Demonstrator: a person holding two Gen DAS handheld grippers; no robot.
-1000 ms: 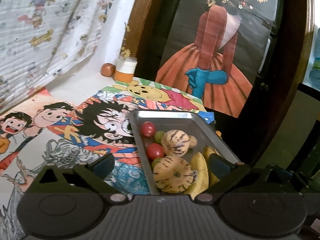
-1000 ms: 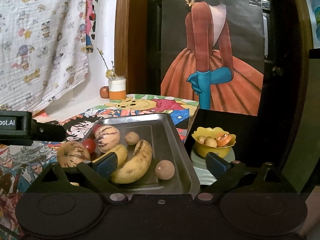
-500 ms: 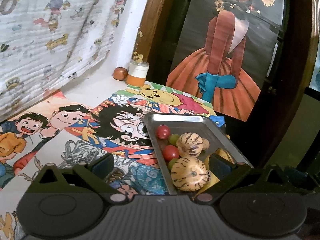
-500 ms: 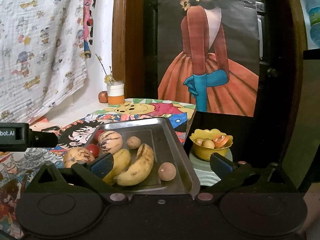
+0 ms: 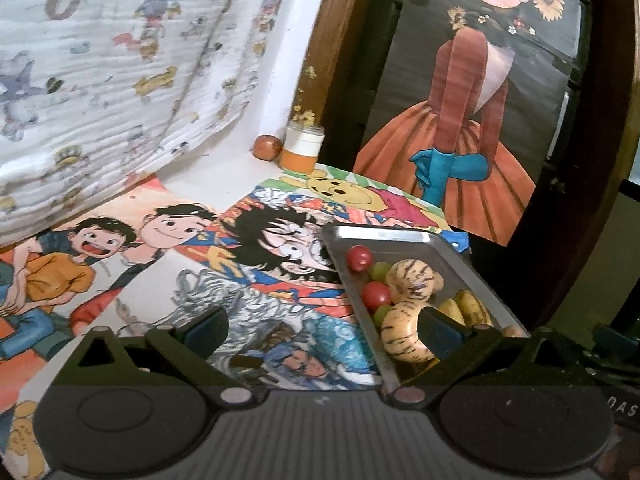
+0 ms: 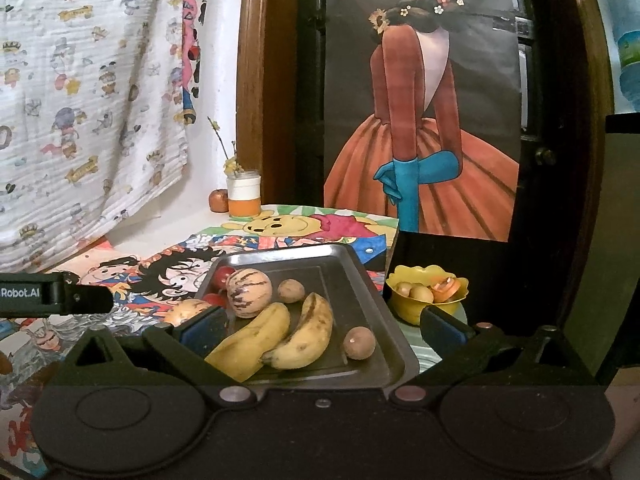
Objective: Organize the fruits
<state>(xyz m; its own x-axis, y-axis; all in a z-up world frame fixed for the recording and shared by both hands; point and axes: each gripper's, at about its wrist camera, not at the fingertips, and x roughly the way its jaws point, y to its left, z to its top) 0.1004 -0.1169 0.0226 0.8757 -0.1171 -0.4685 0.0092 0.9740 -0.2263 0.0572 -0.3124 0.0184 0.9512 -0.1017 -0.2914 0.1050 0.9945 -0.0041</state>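
A metal tray (image 6: 360, 280) on the cartoon-print table holds two bananas (image 6: 308, 336), two striped melons (image 6: 249, 293), red tomatoes (image 5: 359, 257), green grapes and two small brown fruits (image 6: 359, 343). The tray also shows in the left wrist view (image 5: 448, 248) at the right. My right gripper (image 6: 324, 326) is open and empty, its fingers straddling the tray's near part above the bananas. My left gripper (image 5: 324, 326) is open and empty, left of the tray over the tablecloth; its right finger (image 5: 440, 330) is beside the near melon (image 5: 400, 332).
A yellow bowl (image 6: 428, 294) of small fruits sits on a lower surface right of the table. A white-and-orange jar (image 6: 243, 196) and a small red-brown fruit (image 6: 218, 200) stand at the table's back by the wall. A patterned curtain (image 5: 120, 80) hangs at left.
Both grippers have pulled back and risen a little from the tray. The left one has swung left, so the tray now lies further right in its view.
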